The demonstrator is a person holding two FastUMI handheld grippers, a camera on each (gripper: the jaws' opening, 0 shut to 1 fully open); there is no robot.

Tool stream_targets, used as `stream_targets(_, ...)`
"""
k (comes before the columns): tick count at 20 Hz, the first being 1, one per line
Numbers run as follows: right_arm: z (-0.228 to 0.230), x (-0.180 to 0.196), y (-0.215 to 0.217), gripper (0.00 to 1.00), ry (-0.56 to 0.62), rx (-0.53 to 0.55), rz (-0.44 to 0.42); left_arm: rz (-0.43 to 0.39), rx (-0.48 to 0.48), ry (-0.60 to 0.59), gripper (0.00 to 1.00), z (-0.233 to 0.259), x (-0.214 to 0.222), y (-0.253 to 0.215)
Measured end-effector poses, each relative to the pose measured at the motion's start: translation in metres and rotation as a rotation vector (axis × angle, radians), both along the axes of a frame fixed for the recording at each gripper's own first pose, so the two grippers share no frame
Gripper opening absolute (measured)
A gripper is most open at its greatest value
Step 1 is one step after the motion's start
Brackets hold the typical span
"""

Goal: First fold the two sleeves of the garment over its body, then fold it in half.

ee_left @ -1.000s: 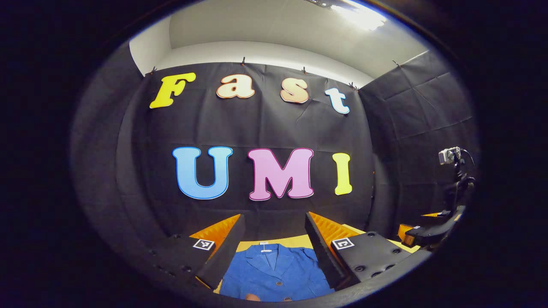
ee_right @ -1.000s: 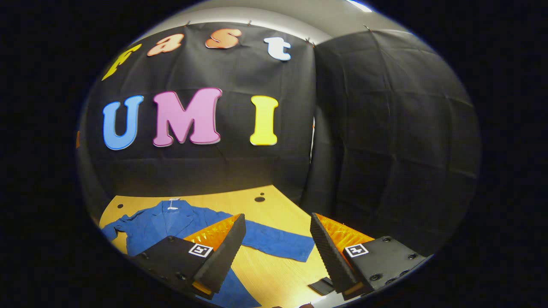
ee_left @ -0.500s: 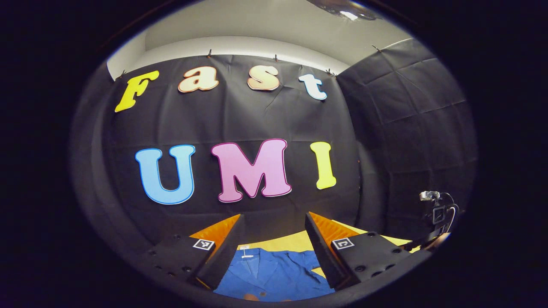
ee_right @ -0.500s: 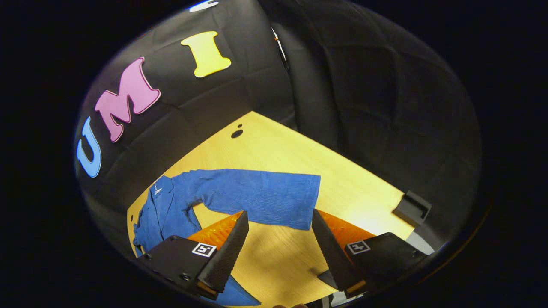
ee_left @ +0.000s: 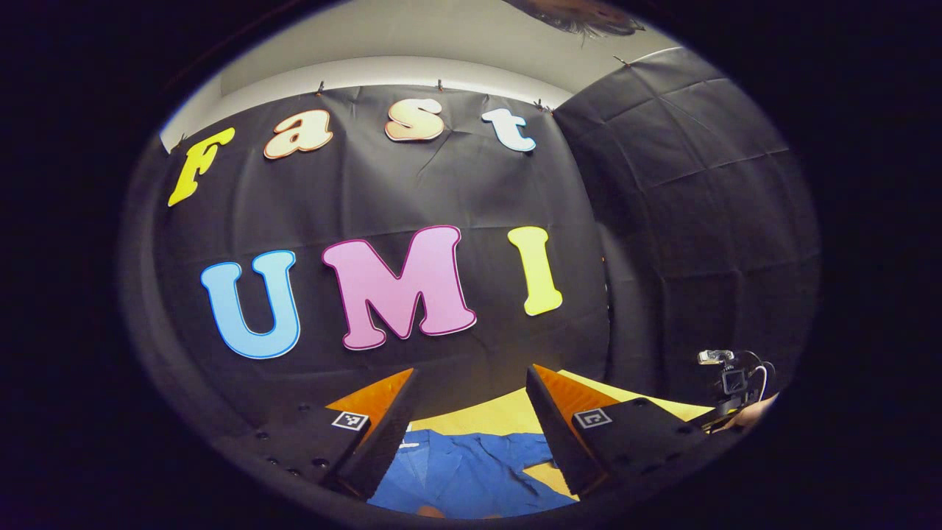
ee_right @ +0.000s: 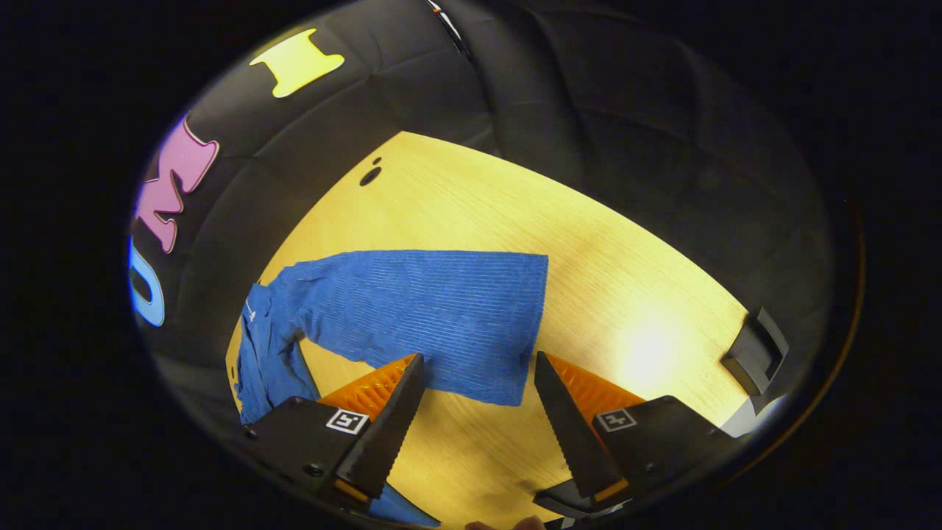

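**Black cloth walls, a wooden table, and one blue sleeve laid out flat**

Black cloth walled the booth on every side we could see, and a pale wooden table (ee_right: 625,294) ran beneath both tools.

We held the right gripper (ee_right: 475,419) tilted down over the table with its fingers spread wide and nothing between them. Just past the fingertips lay the cuff end of a sleeve (ee_right: 434,309), stretched flat on the wood; whether the tips touched the cloth we could not tell. That sleeve belonged to the blue garment (ee_right: 272,353), whose body lay bunched toward the left of the right gripper view, partly behind the gripper's left finger. Farther out, a small black block (ee_right: 754,352) sat near the table's edge, and two dark holes (ee_right: 370,174) marked the far part of the table.

We held the left gripper (ee_left: 471,423) fairly level, facing the back wall, its fingers also spread apart and gripping nothing. Below and between them showed the garment's collar area (ee_left: 464,464) lying on the table. Off to the right of the left gripper view we made out the other tool, small and far off, topped by its camera (ee_left: 725,372).
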State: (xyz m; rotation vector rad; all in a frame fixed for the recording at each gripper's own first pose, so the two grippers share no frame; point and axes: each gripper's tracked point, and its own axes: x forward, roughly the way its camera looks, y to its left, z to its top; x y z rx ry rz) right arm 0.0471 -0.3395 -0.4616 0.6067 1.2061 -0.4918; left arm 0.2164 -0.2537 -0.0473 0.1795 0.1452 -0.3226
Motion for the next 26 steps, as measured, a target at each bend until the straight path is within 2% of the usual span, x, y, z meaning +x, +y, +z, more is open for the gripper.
stream_targets(2,-0.002,0.006,-0.002,0.96,0.001,0.006,-0.005,0.006,-0.002,0.006,0.83,0.0,0.004,-0.004)
stream_targets(3,-0.003,0.006,-0.001,0.87,0.021,0.021,0.003,0.013,-0.008,0.013,0.83,-0.002,0.006,-0.005)
stream_targets(6,-0.005,0.014,-0.001,0.87,0.038,0.048,0.016,0.041,-0.027,0.037,0.83,-0.007,0.014,-0.004)
stream_targets(7,-0.006,0.016,-0.003,0.95,0.048,0.053,0.006,0.055,-0.026,0.039,0.83,-0.008,0.016,-0.003)
stream_targets(9,-0.008,0.017,-0.006,0.9,0.063,0.061,-0.007,0.072,-0.03,0.036,0.83,-0.007,0.02,-0.002)
stream_targets(10,-0.008,0.014,-0.008,0.74,0.083,0.053,-0.007,0.077,-0.032,0.033,0.83,-0.005,0.021,-0.003)
stream_targets(11,-0.011,0.014,-0.01,0.66,0.096,0.046,0.0,0.082,-0.031,0.03,0.83,-0.005,0.022,-0.003)
stream_targets(12,-0.01,0.013,-0.011,0.72,0.113,0.04,0.011,0.086,-0.03,0.027,0.83,-0.006,0.022,-0.004)
stream_targets(13,-0.012,0.012,-0.012,0.59,0.124,0.028,0.032,0.09,-0.033,0.025,0.83,-0.005,0.024,-0.005)
stream_targets(14,-0.012,0.011,-0.013,0.54,0.145,0.0,0.061,0.094,-0.036,0.025,0.83,-0.005,0.024,-0.005)
stream_targets(15,-0.013,0.01,-0.013,0.62,0.159,-0.038,0.101,0.098,-0.039,0.028,0.83,-0.006,0.025,-0.005)
stream_targets(16,-0.013,0.009,-0.013,0.45,0.169,-0.084,0.165,0.103,-0.041,0.032,0.83,-0.007,0.025,-0.004)
stream_targets(17,-0.016,0.007,-0.014,0.51,0.178,-0.134,0.237,0.106,-0.042,0.035,0.83,-0.007,0.025,-0.004)
stream_targets(19,-0.018,0.008,-0.011,0.51,0.177,-0.207,0.335,0.108,-0.038,0.037,0.83,-0.008,0.024,-0.003)
stream_targets(21,-0.017,0.013,-0.008,0.34,0.166,-0.208,0.316,0.111,-0.033,0.036,0.83,-0.008,0.023,0.0)
stream_targets(24,-0.016,0.013,-0.016,0.3,0.158,-0.189,0.289,0.13,-0.037,0.04,0.83,-0.008,0.022,0.008)
stream_targets(25,-0.018,0.015,-0.014,0.22,0.153,-0.173,0.271,0.137,-0.04,0.044,0.83,-0.009,0.021,0.009)
stream_targets(26,-0.016,0.013,-0.015,0.3,0.147,-0.16,0.26,0.142,-0.044,0.049,0.83,-0.011,0.021,0.01)
